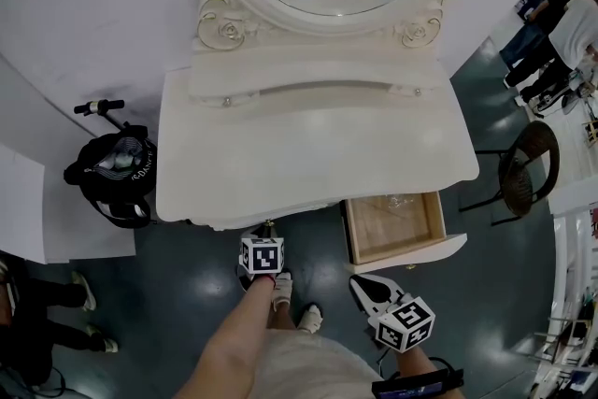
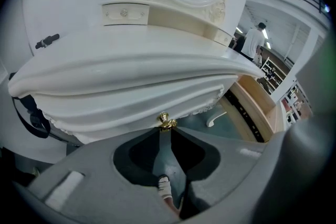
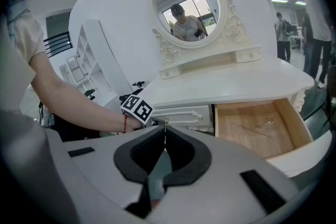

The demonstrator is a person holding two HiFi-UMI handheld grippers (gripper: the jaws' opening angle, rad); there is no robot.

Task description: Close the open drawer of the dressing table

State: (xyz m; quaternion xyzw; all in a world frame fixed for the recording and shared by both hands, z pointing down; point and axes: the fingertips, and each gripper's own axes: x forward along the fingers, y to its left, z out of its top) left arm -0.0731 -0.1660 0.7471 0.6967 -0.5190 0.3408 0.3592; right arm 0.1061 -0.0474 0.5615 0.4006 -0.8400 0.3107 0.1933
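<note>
The white dressing table (image 1: pixel 308 145) has its right drawer (image 1: pixel 392 224) pulled out, showing a bare wooden bottom (image 3: pixel 257 123); its wooden side (image 2: pixel 257 107) shows at the right of the left gripper view. My left gripper (image 1: pixel 268 238) is at the table's middle front. Its tips (image 2: pixel 166 129) are closed on the small gold knob (image 2: pixel 165 121) of the shut middle drawer. My right gripper (image 1: pixel 360 287) hangs below and in front of the open drawer's white front panel (image 1: pixel 411 252), apart from it. Its jaws (image 3: pixel 165 126) meet at the tips, with nothing between them.
A black bag (image 1: pixel 112 168) leans beside the table's left end. A dark round chair (image 1: pixel 528 168) stands to the right of the table. People (image 1: pixel 551 23) stand at the far right, and another person's feet (image 1: pixel 84 294) show at the lower left. My own shoes (image 1: pixel 285 290) are under the table's edge.
</note>
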